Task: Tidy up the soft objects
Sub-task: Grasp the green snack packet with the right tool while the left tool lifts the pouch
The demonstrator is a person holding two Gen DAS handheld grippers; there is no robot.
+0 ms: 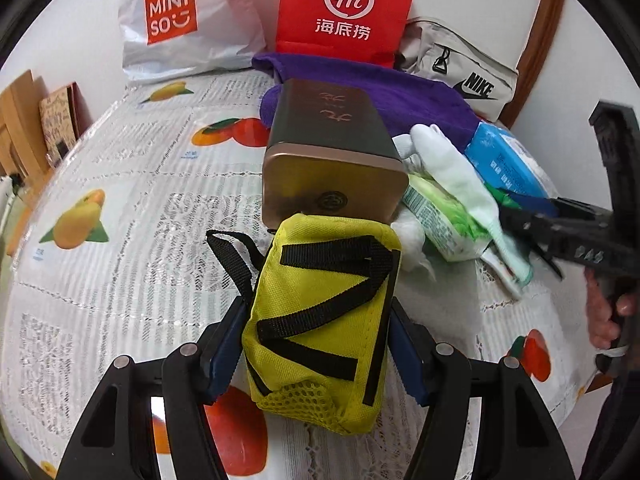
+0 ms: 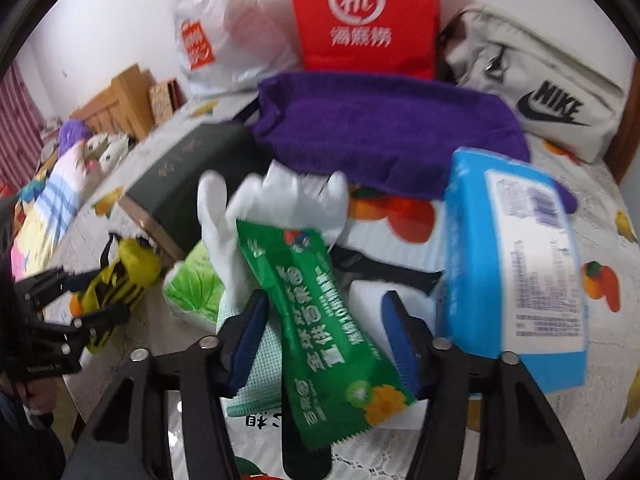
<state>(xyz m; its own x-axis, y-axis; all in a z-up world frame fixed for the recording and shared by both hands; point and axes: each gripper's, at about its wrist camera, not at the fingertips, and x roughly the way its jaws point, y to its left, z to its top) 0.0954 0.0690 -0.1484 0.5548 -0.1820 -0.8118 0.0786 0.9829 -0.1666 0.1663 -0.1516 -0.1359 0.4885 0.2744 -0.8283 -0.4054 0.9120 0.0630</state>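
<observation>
Yellow pouch (image 1: 320, 320): nearest the left camera, clamped between the fingers of the left gripper (image 1: 316, 344), its far end just beside the bronze tin box (image 1: 332, 152) in the middle of the table (image 1: 120, 220).
Green sachet (image 2: 320, 312): lies between the fingers of the right gripper (image 2: 324, 340); the right finger stands clear of it and the left finger's contact is hidden, so I cannot tell whether it is gripped.
Pile: white glove (image 2: 272, 208), lettuce-print pack (image 2: 192, 284) and blue wipes pack (image 2: 516, 264) crowd together toward the table's right edge, the purple towel (image 2: 384, 132) behind them.
Back edge: MINISO bag (image 1: 180, 20), red Haidilao bag (image 1: 344, 8) and Nike pouch (image 1: 460, 72) stand against the wall.
Risk: the slick sachet could slip out or drag the glove along, since they overlap; the pouch's loose black strap (image 1: 232, 256) could snag on the tin.
Left view only: the clamp on the pouch and the tin's end face.
Right view only: the sachet itself, and the soft toys (image 2: 80, 156) beyond the table's left edge.
</observation>
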